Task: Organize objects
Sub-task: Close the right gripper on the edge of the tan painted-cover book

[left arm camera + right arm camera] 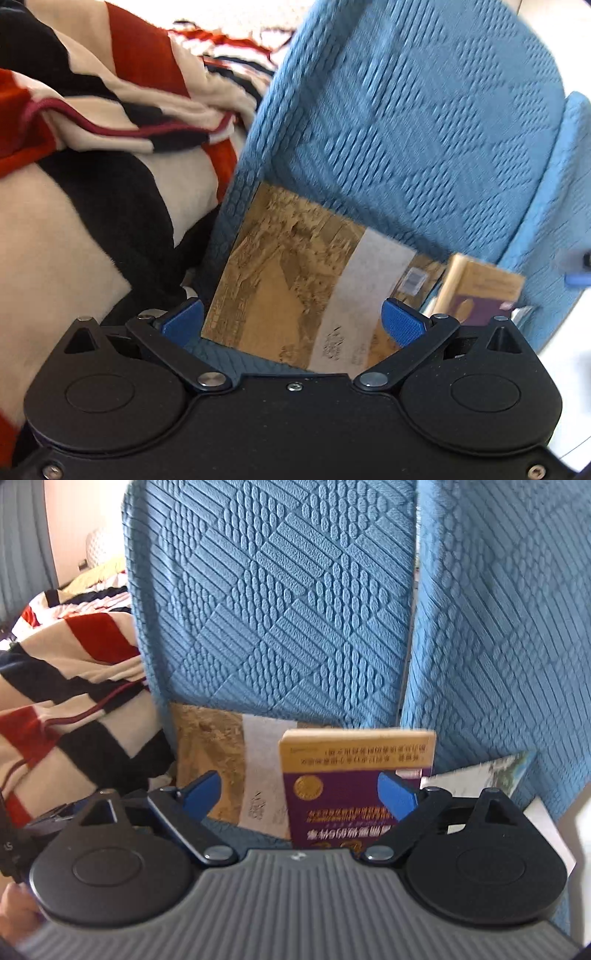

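Note:
A brown book with a white band (295, 277) leans against a blue textured cushion (406, 129). My left gripper (293, 319) is open right in front of it, and its blue pads frame the book's lower part without pressing. To its right stands a purple and yellow book (484, 291). In the right wrist view that purple and yellow book (354, 775) stands upside down before my right gripper (299, 794), which is open, its right pad overlapping the cover. The brown book (221, 760) is behind and to the left.
A red, black and cream striped blanket (92, 110) is piled on the left. A second blue cushion (498, 646) stands at the right, with a white and green printed sheet or booklet (487, 775) at its foot. A hand (14, 904) shows at the lower left.

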